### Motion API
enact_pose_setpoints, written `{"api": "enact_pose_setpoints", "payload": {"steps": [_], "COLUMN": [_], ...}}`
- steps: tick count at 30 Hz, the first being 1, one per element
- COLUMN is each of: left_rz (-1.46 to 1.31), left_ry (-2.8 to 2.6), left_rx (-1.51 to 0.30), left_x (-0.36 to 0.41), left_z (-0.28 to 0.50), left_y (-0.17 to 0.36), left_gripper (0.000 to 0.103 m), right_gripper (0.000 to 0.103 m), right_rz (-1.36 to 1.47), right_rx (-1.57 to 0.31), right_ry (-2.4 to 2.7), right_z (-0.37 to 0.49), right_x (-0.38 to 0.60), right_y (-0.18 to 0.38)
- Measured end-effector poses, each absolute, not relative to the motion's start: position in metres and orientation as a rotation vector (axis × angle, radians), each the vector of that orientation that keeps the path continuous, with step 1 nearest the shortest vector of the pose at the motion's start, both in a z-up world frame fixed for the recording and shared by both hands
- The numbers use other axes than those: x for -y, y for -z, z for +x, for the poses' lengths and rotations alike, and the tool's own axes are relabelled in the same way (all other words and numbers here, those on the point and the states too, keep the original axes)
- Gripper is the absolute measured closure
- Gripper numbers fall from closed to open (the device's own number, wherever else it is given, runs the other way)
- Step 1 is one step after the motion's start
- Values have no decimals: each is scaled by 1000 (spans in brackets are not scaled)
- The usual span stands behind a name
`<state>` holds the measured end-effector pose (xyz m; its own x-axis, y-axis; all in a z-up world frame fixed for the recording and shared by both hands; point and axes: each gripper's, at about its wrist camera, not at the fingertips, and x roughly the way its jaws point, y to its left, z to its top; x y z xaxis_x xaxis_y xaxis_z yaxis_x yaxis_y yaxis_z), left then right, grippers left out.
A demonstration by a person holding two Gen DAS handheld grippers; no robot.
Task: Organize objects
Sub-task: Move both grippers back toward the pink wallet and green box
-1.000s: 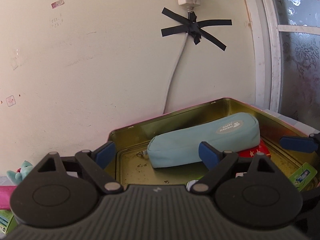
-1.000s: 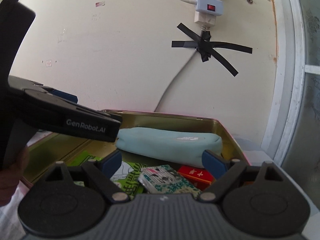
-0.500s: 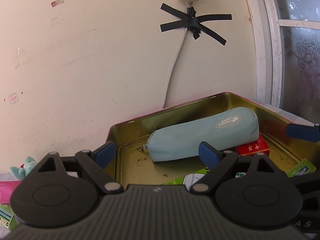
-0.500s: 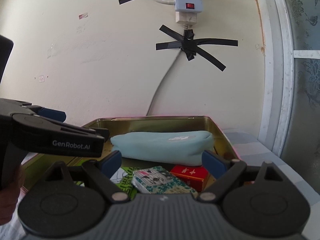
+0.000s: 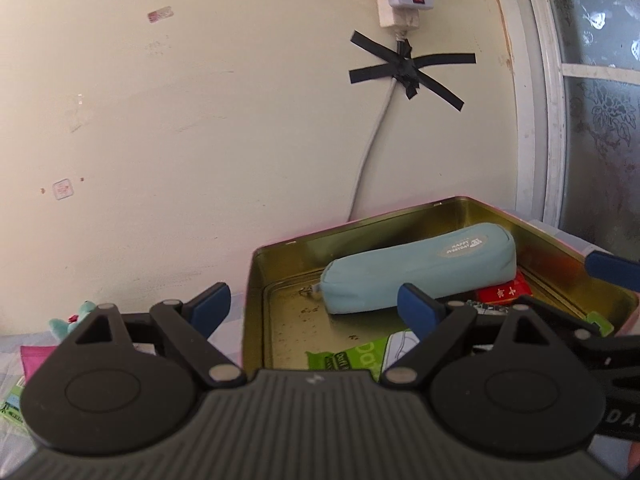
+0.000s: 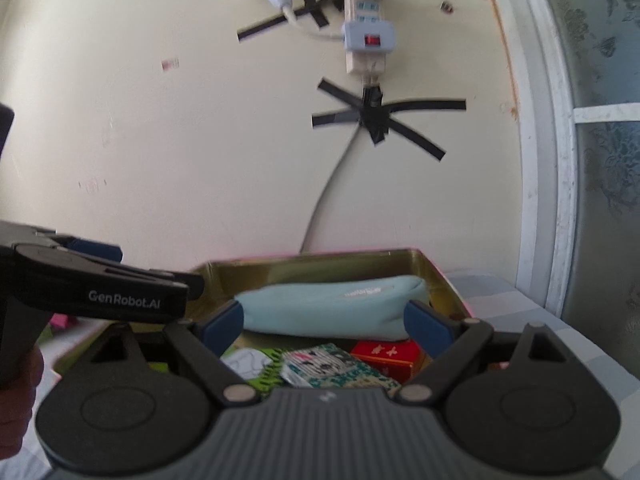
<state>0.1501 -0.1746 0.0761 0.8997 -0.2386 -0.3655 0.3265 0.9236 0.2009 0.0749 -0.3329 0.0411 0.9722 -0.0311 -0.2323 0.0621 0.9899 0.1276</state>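
A gold metal tin [image 5: 360, 228] [image 6: 320, 258] stands open against the wall. Inside it lie a light blue pencil case [image 5: 416, 266] [image 6: 332, 312], a red box [image 5: 504, 292] [image 6: 388, 354], a green packet [image 5: 352, 356] and a patterned packet [image 6: 332, 368]. My left gripper [image 5: 314, 306] is open and empty, above the tin's near left corner. My right gripper [image 6: 324, 318] is open and empty, above the tin's front. The left gripper also shows at the left of the right wrist view [image 6: 104, 292].
A pink item [image 5: 34, 360], a teal plush toy [image 5: 74, 318] and green packets [image 5: 12, 400] lie on the cloth left of the tin. A power strip [image 6: 368, 40] and taped cable [image 6: 372, 120] hang on the wall. A window frame [image 5: 536, 120] is at right.
Both grippers have pulled back and up from the tin and stayed open. The left one has also shifted left, so the tin now sits lower and further right in its view.
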Motion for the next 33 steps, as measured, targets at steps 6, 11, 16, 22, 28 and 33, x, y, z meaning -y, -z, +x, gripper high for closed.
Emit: {"api": "enact_pose_setpoints", "payload": {"steps": [6, 11, 16, 22, 28, 33], "left_rz": [226, 194, 164, 133, 103, 106], "left_ry": [276, 246, 212, 171, 105, 45], "left_rx": [-340, -346, -360, -385, -416, -431], "left_x": [140, 108, 81, 52, 18, -11], "left_z": [132, 117, 103, 94, 94, 101], "left_y": [-79, -77, -71, -56, -41, -34], "left_gripper": [11, 10, 10, 7, 7, 7], "right_gripper": [12, 12, 12, 12, 12, 12], "right_rz": [174, 207, 229, 214, 127, 110], "right_rx": [-147, -106, -97, -169, -200, -228], "right_ry": [39, 44, 62, 51, 25, -13], "right_z": [37, 8, -12, -14, -13, -10], "right_x": [310, 291, 272, 247, 218, 201], "right_y": [-42, -40, -35, -22, -20, -21]}}
